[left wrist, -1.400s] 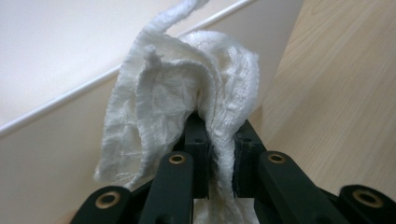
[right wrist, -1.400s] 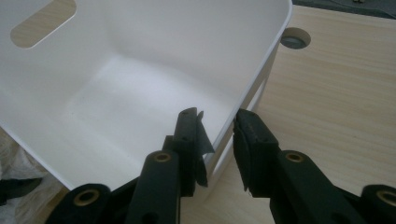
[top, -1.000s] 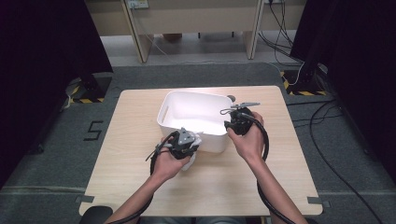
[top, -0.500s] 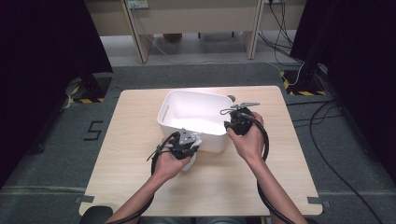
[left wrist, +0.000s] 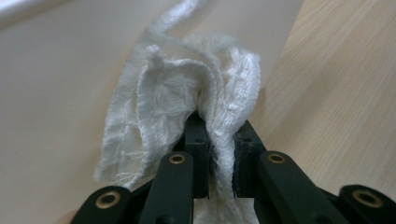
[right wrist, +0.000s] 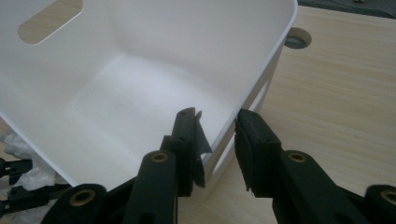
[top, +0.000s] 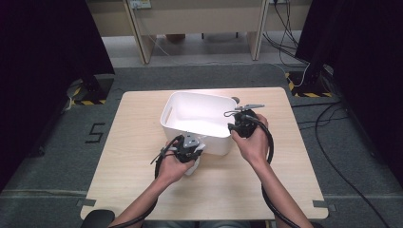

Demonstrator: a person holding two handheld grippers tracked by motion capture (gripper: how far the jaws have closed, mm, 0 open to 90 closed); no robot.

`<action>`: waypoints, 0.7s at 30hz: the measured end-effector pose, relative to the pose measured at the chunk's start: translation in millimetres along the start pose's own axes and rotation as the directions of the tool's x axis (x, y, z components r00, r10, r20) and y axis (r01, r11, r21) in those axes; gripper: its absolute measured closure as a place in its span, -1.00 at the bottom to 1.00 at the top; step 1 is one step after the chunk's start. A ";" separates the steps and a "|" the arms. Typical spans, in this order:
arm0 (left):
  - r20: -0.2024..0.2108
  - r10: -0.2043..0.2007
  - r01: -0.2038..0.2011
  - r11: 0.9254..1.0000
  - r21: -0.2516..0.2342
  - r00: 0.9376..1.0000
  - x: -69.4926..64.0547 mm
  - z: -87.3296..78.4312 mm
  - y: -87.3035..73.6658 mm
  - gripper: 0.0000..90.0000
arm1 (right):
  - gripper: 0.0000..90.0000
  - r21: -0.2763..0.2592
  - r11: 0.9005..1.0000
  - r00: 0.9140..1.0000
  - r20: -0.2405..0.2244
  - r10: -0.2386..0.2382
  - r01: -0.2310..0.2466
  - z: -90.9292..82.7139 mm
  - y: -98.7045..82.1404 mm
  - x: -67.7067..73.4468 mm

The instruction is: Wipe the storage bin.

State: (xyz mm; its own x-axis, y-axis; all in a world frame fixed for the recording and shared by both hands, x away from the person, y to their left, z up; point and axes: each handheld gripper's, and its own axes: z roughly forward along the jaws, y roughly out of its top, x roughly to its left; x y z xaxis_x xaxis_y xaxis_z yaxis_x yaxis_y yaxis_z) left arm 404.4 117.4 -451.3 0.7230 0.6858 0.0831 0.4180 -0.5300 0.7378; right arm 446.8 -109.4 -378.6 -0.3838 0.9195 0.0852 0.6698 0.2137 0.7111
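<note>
The left gripper (top: pixel 190 153) pinches a white cloth (left wrist: pixel 187 107) tight between its jaws. The cloth hangs just outside the near wall of the white bin (top: pixel 190 130), touching it. The open bin lies just ahead of this gripper and a bit higher, so the cloth likely has to go up and over the rim.

The right gripper (right wrist: pixel 217 135) straddles the bin's rim at the near right corner. Its jaws have just been opening, with the bin wall between them and a gap on one side.

The left hand is nearer the cloth. There is one cloth, one bin and two grippers on the wooden table (top: pixel 142 114).
</note>
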 end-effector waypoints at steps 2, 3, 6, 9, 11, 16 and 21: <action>0.001 -0.002 0.002 1.000 0.004 1.000 0.0 1.6 -1.2 0.78 | 0.54 -0.001 1.000 1.000 0.000 0.000 0.000 0.0 -0.1 0.1; 0.000 -0.003 0.003 1.000 0.006 1.000 0.0 2.0 -1.5 0.78 | 0.54 0.000 1.000 1.000 0.001 0.001 -0.001 -0.1 -0.2 0.2; 0.002 -0.002 0.002 1.000 0.010 1.000 0.4 3.3 -2.2 0.78 | 0.54 -0.001 1.000 1.000 0.001 0.000 0.000 0.0 -0.2 0.0; 0.001 -0.005 0.005 1.000 0.012 1.000 0.3 4.7 -2.9 0.78 | 0.54 -0.001 1.000 1.000 0.000 0.004 -0.004 0.0 -0.3 0.5; 0.002 -0.008 0.008 1.000 0.013 1.000 0.5 5.7 -3.5 0.78 | 0.54 -0.001 1.000 1.000 0.000 0.004 -0.004 0.0 -0.3 0.5; 0.002 -0.012 0.012 1.000 0.020 1.000 0.6 8.9 -5.5 0.78 | 0.54 0.000 1.000 1.000 0.000 0.004 -0.004 -0.1 -0.3 0.5; 0.002 -0.008 0.008 0.999 0.036 1.000 1.3 11.7 -7.6 0.78 | 0.54 -0.002 1.000 1.000 0.000 0.003 -0.003 0.0 -0.4 0.3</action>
State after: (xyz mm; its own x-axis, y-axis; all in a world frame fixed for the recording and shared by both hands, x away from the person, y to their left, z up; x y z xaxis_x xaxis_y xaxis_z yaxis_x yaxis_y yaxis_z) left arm 408.6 116.4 -464.6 0.7209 0.6889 0.0760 0.4429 -0.5423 0.7140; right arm 446.5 -109.2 -378.8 -0.3819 0.9201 0.0875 0.6697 0.2103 0.7122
